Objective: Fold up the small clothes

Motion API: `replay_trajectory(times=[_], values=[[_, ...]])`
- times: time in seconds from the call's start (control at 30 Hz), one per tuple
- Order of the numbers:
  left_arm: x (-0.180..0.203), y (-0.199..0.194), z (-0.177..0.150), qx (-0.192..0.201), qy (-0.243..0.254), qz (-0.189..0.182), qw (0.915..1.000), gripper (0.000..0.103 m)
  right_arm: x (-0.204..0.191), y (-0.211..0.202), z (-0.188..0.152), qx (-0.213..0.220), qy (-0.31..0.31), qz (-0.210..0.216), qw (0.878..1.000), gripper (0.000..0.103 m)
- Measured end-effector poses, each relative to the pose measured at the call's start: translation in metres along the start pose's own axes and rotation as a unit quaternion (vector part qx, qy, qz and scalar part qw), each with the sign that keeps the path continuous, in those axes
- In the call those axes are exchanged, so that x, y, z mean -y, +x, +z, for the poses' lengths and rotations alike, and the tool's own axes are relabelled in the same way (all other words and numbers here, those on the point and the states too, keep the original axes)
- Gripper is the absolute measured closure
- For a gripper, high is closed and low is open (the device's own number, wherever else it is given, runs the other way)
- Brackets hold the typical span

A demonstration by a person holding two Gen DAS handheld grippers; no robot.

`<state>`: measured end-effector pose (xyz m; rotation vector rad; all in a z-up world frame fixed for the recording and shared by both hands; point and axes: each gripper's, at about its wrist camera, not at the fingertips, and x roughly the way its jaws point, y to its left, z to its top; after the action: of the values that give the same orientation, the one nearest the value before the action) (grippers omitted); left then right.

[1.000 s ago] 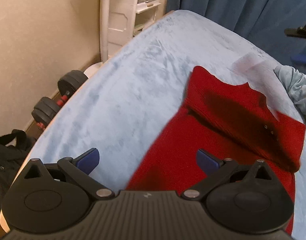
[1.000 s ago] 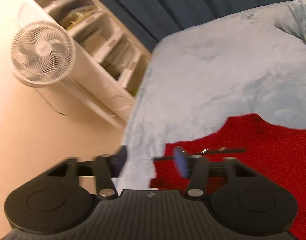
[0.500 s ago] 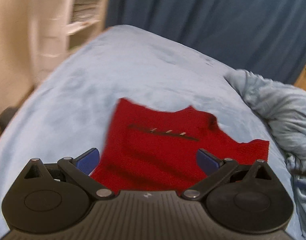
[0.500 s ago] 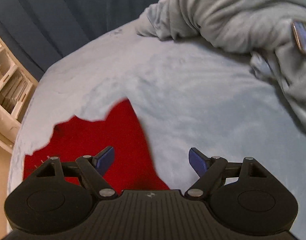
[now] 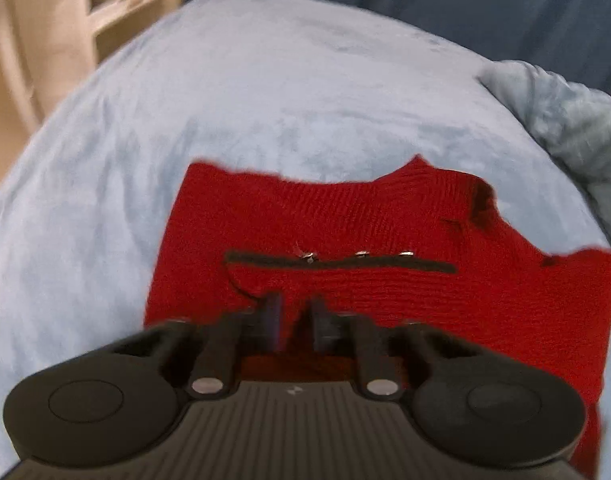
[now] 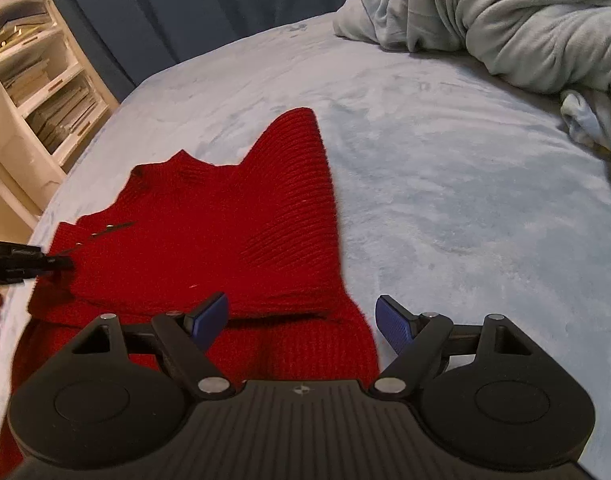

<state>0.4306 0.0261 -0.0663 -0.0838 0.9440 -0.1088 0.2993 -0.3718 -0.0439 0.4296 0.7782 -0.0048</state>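
Left gripper (image 5: 293,322) fingers nearly closed, narrow gap, red knit showing between them; blurred, can't tell if it's pinching fabric; right gripper (image 6: 301,322) wide open, holding nothing, hovering over the near right edge of the red sweater (image 6: 209,240); sweater partly folded, lying flat on the light blue bedspread (image 6: 445,184); crumpled grey-blue blanket (image 6: 517,24) far right; white shelf unit (image 6: 37,92) left of bed.

Red ribbed sweater (image 6: 209,248), lt-blue blanket (image 6: 445,184).
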Motion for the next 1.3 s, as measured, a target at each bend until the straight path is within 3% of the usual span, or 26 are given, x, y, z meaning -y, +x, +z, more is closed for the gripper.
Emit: replay_trajectory(times=[0.17, 0.27, 0.3, 0.37, 0.47, 0.53, 0.63, 0.77, 0.87, 0.9, 0.93, 1.0, 1.03, 1.1, 1.17, 1.2, 1.27, 1.3], values=[[-0.009, -0.063, 0.020, 0.080, -0.009, -0.059, 0.9950, 0.092, 0.000, 0.011, -0.004, 0.021, -0.003, -0.022, 1.000, 0.021], [-0.028, -0.099, 0.026, 0.132, -0.017, -0.049, 0.9899, 0.092, -0.001, 0.015, -0.002, 0.041, 0.006, -0.021, 0.999, 0.021], [-0.036, -0.097, 0.026, 0.133, -0.020, -0.034, 0.9903, 0.092, -0.001, 0.015, 0.000, 0.051, 0.011, -0.018, 0.998, 0.021], [-0.049, -0.073, 0.021, 0.087, -0.023, 0.000, 0.9960, 0.092, -0.001, 0.019, 0.004, 0.066, 0.022, -0.017, 0.997, 0.021], [-0.048, -0.041, 0.001, 0.036, -0.003, 0.011, 0.9993, 0.092, 0.001, 0.030, 0.015, 0.078, 0.046, -0.026, 0.996, 0.022], [-0.042, -0.031, -0.010, 0.039, 0.013, 0.031, 0.9987, 0.092, 0.005, 0.037, 0.031, 0.092, 0.057, -0.034, 0.994, 0.022], [-0.044, -0.030, -0.016, 0.043, 0.011, 0.031, 0.9985, 0.092, 0.013, 0.047, 0.063, 0.111, 0.082, -0.046, 0.989, 0.023], [-0.048, -0.031, -0.013, 0.039, 0.023, 0.024, 0.9987, 0.092, 0.006, 0.076, 0.122, 0.068, 0.103, 0.002, 0.992, 0.023], [-0.046, -0.033, -0.015, 0.041, 0.035, 0.024, 0.9983, 0.092, -0.029, 0.106, 0.160, 0.022, 0.045, 0.009, 0.999, 0.017], [-0.046, -0.033, -0.016, 0.042, 0.037, 0.024, 0.9982, 0.092, -0.043, 0.122, 0.167, -0.017, 0.016, -0.005, 1.000, 0.017], [-0.045, -0.034, -0.017, 0.042, 0.037, 0.024, 0.9981, 0.092, -0.054, 0.139, 0.169, -0.066, -0.011, -0.027, 0.997, 0.023], [-0.046, -0.034, -0.017, 0.039, 0.035, 0.024, 0.9983, 0.091, -0.065, 0.166, 0.161, -0.139, -0.061, -0.076, 0.986, 0.073], [-0.047, -0.033, -0.017, 0.035, 0.035, 0.024, 0.9985, 0.091, -0.064, 0.172, 0.157, -0.146, -0.083, -0.103, 0.980, 0.084], [-0.050, -0.031, -0.018, 0.023, 0.030, 0.012, 0.9992, 0.090, -0.048, 0.176, 0.154, -0.129, -0.113, -0.156, 0.973, 0.084], [-0.049, -0.028, -0.019, 0.019, 0.029, -0.008, 0.9994, 0.090, -0.024, 0.184, 0.151, -0.132, -0.103, -0.179, 0.969, 0.080], [-0.046, -0.026, -0.020, 0.022, 0.031, -0.005, 0.9993, 0.090, -0.014, 0.185, 0.149, -0.124, -0.073, -0.169, 0.975, 0.079], [-0.042, -0.024, -0.021, 0.028, 0.035, 0.004, 0.9990, 0.090, -0.001, 0.183, 0.150, -0.090, -0.026, -0.141, 0.986, 0.060], [-0.041, -0.023, -0.021, 0.031, 0.036, 0.007, 0.9988, 0.089, 0.003, 0.178, 0.150, -0.068, -0.009, -0.135, 0.988, 0.056]])
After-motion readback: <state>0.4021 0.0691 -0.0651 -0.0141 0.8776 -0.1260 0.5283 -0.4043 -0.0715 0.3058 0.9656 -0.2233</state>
